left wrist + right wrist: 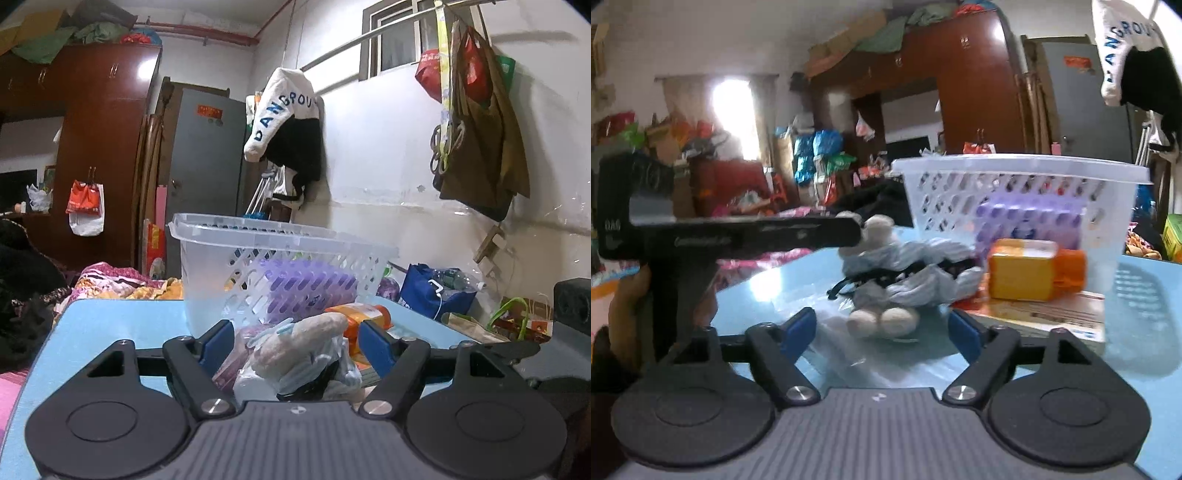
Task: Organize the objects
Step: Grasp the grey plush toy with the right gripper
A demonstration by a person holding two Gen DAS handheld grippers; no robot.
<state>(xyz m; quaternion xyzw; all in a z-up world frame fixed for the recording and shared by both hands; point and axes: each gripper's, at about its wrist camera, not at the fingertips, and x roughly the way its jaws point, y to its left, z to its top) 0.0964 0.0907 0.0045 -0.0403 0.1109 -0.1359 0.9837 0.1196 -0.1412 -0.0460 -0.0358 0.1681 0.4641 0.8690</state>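
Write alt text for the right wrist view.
A small plush toy wrapped in pale cloth lies on a light blue table, just ahead of the open right hand-held gripper. Behind it stand an orange box and a white slotted basket.

A translucent white perforated basket (1027, 192) holds a purple slotted box (310, 288); an orange-yellow packet (1034, 273) lies on the pale blue table (122, 325).

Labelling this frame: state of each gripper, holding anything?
Left gripper: open around the soft toy, pads not pressing.
Right gripper: open, holding nothing.
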